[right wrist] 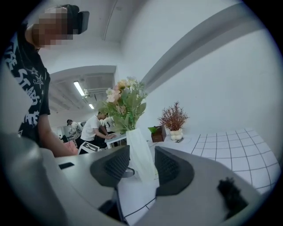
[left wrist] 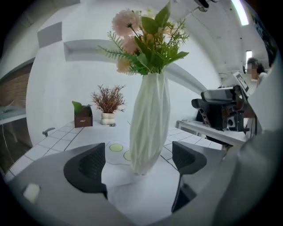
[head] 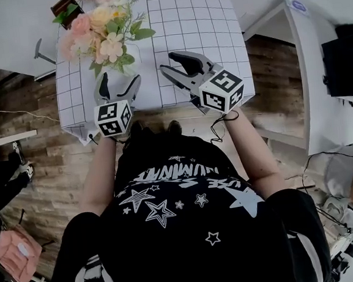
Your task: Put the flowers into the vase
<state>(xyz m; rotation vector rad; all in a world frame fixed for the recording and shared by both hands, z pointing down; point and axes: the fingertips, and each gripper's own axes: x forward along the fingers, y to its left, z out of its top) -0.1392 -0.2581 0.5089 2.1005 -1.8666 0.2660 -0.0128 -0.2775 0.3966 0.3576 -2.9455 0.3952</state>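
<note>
1. Person, black T-shirt point(head: 182, 210) printed with white stars, standing at the near edge of the table; one gripper in each hand.
2. Left gripper point(head: 119, 79), marker cube point(head: 114, 118) towards the wearer. Jaws spread wide, nothing pinched. The vase stands in line with the gap, just past the jaw tips, both pads clear of its sides.
3. Right gripper point(head: 166, 62), marker cube point(head: 222, 90) at its rear. Jaws apart with a narrower gap, empty. It lies to the right of the vase and apart from it; in the right gripper view the vase shows through the gap, farther off.
4. Table point(head: 196, 19), white cloth ruled in a dark grid.
5. Two pale green discs point(left wrist: 116, 147), flat on the cloth beside the vase foot.
6. Vase point(left wrist: 149, 119), white, tall, ribbed with a twist, upright on the table.
7. Flowers point(left wrist: 143, 44), pink and peach blooms with green leaves and fern sprigs, stems already in the vase mouth.
8. Small brown box planter point(left wrist: 83, 118) with a green leaf, far side of the table.
9. Small pale pot of reddish dried sprigs point(left wrist: 108, 102), just beside the planter.
10. Background: person in a white shirt point(right wrist: 91, 128) bent over a desk.
</note>
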